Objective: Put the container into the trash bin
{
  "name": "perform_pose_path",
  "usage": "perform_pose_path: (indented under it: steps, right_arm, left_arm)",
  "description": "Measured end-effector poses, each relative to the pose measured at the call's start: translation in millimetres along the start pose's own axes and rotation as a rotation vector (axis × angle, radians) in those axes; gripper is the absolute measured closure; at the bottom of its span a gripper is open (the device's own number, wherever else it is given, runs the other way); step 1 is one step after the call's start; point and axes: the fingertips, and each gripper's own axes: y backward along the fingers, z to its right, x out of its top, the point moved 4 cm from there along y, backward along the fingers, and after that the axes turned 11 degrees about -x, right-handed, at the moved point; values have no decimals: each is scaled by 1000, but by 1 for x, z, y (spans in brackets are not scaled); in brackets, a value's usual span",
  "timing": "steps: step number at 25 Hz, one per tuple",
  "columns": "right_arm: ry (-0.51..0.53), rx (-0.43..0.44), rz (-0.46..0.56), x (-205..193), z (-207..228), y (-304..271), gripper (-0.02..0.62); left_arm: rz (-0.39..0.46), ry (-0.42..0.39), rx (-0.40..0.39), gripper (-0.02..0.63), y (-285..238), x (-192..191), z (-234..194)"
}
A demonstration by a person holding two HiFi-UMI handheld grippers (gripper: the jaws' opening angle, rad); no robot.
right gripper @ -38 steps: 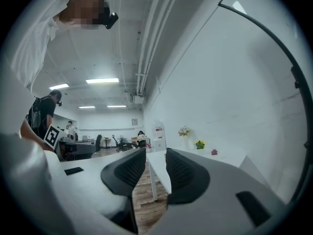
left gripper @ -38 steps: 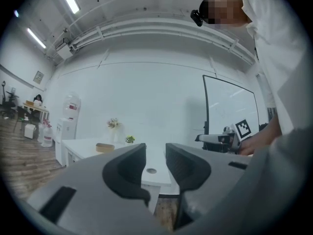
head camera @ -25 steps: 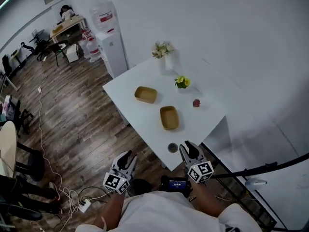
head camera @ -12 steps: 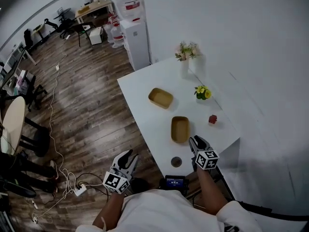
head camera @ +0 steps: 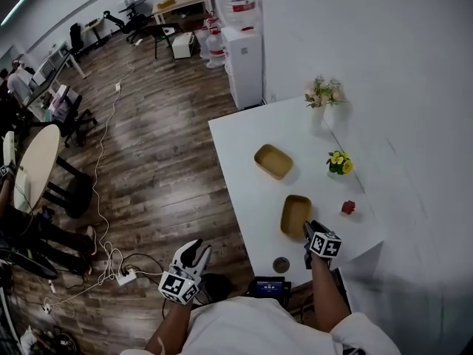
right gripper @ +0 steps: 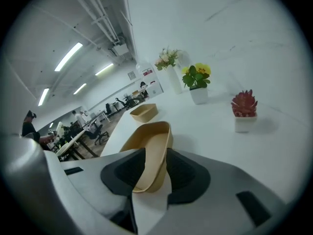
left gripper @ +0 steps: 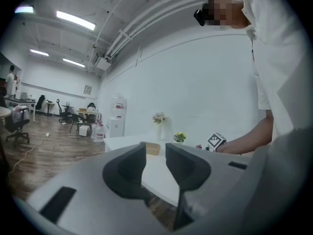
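I am looking down at my right arm, which is sticking out over the near end of the white table (head camera: 244,168). It is tipping the right gripper (head camera: 308,230) down toward the tabletop. Its jaws are standing apart. The near end of a tan container (right gripper: 146,138) is sitting between them. In the right gripper view the left jaw is lying close along the container's side, and a strip of bare table is showing between the container and the right jaw. I cannot tell if either pad is pressing on it. The container is sitting flat on the table, near the table's near end, with its long side running away from the gripper.

My left arm is bending beside the table, off its left edge and over the wood floor (head camera: 148,161). It is holding the left gripper (head camera: 196,248) about level, aiming at the table. Its jaws are standing apart with nothing between them.

Farther up the table a second tan container (head camera: 273,161) is sitting well apart from the first. A red plant in a small pot (head camera: 348,208) is standing by the table's right edge. A yellow flower pot (head camera: 339,163) is standing past it, and a vase of pale flowers (head camera: 319,103) is standing at the table's far end.
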Motion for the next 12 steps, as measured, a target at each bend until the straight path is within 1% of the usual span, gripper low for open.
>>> perform_pose_path:
  steps: [5,6,8,10,12]
  right_arm:
    - [-6,-3,-71,-10,0,-18,445]
    - [-13,-8,-80,-12,1,-21,458]
    - [-35,-24,-85,-16,4,-24,523]
    - [-49,-37,-82,-16,6,-28,544]
    - [-52,-43,-76,-13,6,-28,551]
  left_arm:
    - [11,3,34,477,7,1,-8]
    - [11,6,41,477,10,0,-9]
    - [9,13,54,477,15,-2,-10]
    - [13,3,57,477,20,-2,-12]
    - [18,-4,60,477,25,-1,-13]
